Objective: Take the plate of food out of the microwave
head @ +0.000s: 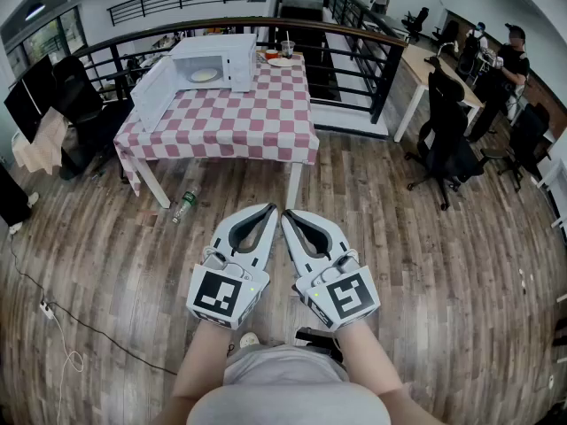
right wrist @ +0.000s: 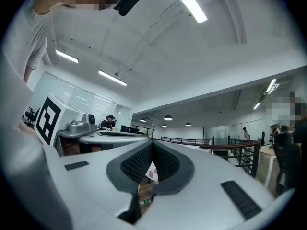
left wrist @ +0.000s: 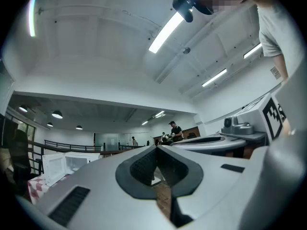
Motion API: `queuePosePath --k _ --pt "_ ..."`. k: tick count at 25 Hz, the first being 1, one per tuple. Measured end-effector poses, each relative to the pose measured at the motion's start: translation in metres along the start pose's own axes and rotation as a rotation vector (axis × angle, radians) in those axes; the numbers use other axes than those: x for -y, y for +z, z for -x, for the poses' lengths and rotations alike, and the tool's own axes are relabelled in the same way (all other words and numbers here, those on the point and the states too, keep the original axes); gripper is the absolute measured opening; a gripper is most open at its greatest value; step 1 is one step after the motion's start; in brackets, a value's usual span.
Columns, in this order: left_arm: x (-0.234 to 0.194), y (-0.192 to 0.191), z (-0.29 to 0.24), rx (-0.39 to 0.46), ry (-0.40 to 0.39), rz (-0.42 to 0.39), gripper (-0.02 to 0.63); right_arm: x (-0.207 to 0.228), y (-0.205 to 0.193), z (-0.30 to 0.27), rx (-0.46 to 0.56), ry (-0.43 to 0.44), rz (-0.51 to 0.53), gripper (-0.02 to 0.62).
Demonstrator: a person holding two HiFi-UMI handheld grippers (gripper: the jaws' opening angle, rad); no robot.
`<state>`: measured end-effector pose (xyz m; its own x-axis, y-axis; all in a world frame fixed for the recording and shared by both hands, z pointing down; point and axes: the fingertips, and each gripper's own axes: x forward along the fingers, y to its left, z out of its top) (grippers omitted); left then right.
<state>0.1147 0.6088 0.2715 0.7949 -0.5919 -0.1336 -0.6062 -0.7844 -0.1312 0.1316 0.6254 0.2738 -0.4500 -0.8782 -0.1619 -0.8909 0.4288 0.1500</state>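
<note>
This is a big office. Long desks (head: 416,60) and black rolling chairs (head: 447,135) stand on a wood floor (head: 425,264), and people (head: 512,60) work there.

Green bottle (head: 183,205), perhaps plastic, on wooden floor (head: 425,264) near checked table (head: 257,118)

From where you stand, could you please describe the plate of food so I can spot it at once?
Find the table with the pink-and-white checked cloth; a white microwave stands on it, door open. The plate lies inside its cavity, unlike the other plate out on the cloth beside a cup.
</note>
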Motion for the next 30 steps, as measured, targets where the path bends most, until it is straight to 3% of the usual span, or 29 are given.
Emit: queuePosePath --k 11,16,22,30 --pt "-0.026 -0.007 -0.006 0.003 -0.02 0.023 0.003 0.003 -0.01 -0.027 -0.008 -0.018 -0.011 0.026" --pt "-0.048 -0.015 -0.005 -0.006 -0.016 0.042 0.003 -0.003 -0.005 -0.046 0.05 0.001 -0.071 0.028" --pt "-0.085 -0.019 0.002 -0.011 0.013 0.075 0.003 -0.012 -0.008 -0.075 0.051 -0.004 -0.126 0.028" --pt "-0.133 -0.027 0.018 -0.009 0.045 0.131 0.003 -0.038 -0.017 -0.118 0.015 0.014 -0.027 0.028"
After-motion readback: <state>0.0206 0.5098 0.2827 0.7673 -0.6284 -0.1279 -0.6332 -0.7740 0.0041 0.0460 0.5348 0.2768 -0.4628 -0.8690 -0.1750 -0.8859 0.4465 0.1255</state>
